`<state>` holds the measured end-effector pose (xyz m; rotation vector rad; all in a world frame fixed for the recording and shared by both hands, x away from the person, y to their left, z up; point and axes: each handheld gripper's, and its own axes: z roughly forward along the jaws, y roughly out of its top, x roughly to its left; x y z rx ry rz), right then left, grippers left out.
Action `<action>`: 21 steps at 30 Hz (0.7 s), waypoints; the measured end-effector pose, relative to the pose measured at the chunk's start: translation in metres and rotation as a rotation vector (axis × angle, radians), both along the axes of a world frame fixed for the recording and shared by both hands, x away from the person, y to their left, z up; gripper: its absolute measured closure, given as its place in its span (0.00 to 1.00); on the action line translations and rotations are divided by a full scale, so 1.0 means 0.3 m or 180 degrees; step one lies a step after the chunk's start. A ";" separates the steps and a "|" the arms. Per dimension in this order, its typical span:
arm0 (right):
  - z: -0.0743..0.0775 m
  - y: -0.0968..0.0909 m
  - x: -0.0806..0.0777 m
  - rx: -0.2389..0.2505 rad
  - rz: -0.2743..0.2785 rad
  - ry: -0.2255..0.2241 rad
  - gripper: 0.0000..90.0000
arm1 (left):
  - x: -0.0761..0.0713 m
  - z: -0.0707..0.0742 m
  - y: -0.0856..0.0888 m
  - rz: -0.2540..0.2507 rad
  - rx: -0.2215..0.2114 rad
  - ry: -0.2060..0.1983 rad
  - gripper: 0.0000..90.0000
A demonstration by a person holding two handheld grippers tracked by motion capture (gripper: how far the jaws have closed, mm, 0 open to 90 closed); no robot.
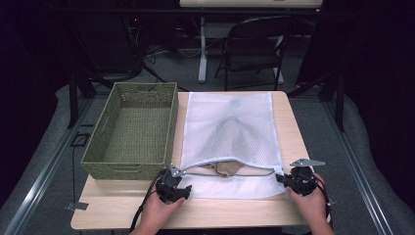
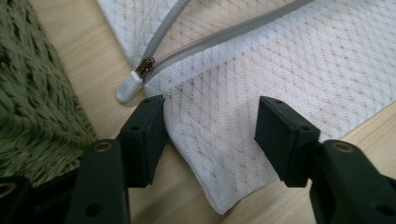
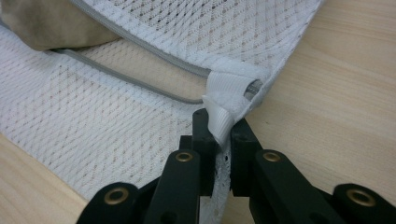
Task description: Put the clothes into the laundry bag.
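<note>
A white mesh laundry bag (image 1: 230,132) lies flat on the wooden table, its grey zipper partly undone along the near end. A beige garment (image 1: 230,169) shows through the gap. My left gripper (image 1: 174,188) is at the bag's near left corner. In the left gripper view its jaws (image 2: 210,126) stand open astride that corner of mesh (image 2: 280,70), just below the white zipper pull (image 2: 128,88). My right gripper (image 1: 288,180) is at the near right corner. There it (image 3: 219,126) is shut on the bag's white fabric tab (image 3: 224,100) at the zipper's end, beside the beige garment (image 3: 42,23).
A green woven basket (image 1: 132,127) stands on the table's left half, right beside the bag and close to my left gripper (image 2: 28,93). A strip of bare table (image 1: 235,210) runs along the near edge. A folding chair (image 1: 254,44) stands beyond the table.
</note>
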<state>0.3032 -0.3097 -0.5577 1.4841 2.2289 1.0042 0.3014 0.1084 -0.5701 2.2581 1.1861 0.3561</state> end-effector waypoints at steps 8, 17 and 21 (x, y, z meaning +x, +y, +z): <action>-0.001 0.008 -0.009 -0.0066 0.0037 -0.0017 0.96 | -0.008 0.004 -0.014 -0.0103 -0.0035 -0.0010 0.70; 0.001 0.025 -0.008 -0.0220 0.0046 -0.0019 0.97 | -0.001 0.003 -0.011 -0.0140 -0.0102 0.0011 0.89; 0.001 0.030 -0.007 -0.0257 0.0031 -0.0018 0.98 | 0.003 0.003 -0.012 -0.0152 -0.0145 0.0053 0.95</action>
